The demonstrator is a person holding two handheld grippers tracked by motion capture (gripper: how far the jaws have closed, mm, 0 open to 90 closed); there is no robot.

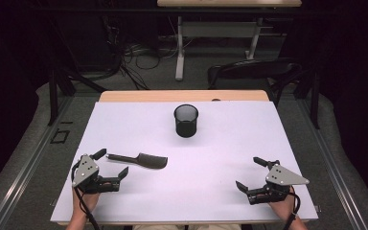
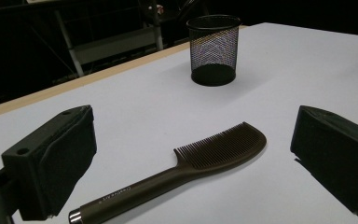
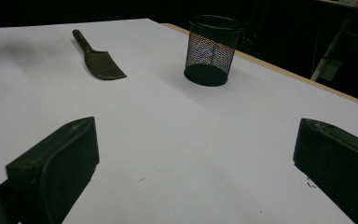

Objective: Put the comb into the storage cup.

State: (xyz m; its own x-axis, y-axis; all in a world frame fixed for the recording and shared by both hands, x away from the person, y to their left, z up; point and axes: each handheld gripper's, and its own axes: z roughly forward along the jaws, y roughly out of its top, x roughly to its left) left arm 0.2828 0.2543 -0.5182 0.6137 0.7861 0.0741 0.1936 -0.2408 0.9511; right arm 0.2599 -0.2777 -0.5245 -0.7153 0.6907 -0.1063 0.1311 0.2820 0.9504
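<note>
On the table, high view:
Left gripper (image 1: 111,163): jaws wide apart, holding nothing; it sits at the near left of the white table (image 1: 230,143), its jaws just beside the handle end of the comb (image 1: 141,160), not touching it as far as can be seen.
Right gripper (image 1: 254,173): jaws wide apart, empty, at the near right, well apart from the comb.
Comb: lies flat near the left gripper, handle toward that gripper, toothed end toward the table's middle.
Mesh cup (image 1: 186,120): stands upright toward the far middle, apart from the comb.
Cut off: both forearms leave the picture at the bottom edge; the hands sit partly under the grippers.

Left gripper view:
Jaws: spread wide, one at each lower corner, nothing between the pads.
Comb (image 2: 186,170): lies on the table between the two jaws, touching neither; its metal-tipped handle end is nearest the camera, teeth facing the far side.
Mesh cup (image 2: 213,50): upright beyond the comb.
Hard to make out: small lettering on the handle is too fine to read.

Right gripper view:
Jaws: spread wide, bare table between them.
Comb (image 3: 98,58): far off at upper left, flat.
Mesh cup (image 3: 211,50): upright, just right of the comb.
Cut off: a bit of the other hand shows at the top left corner.
</note>
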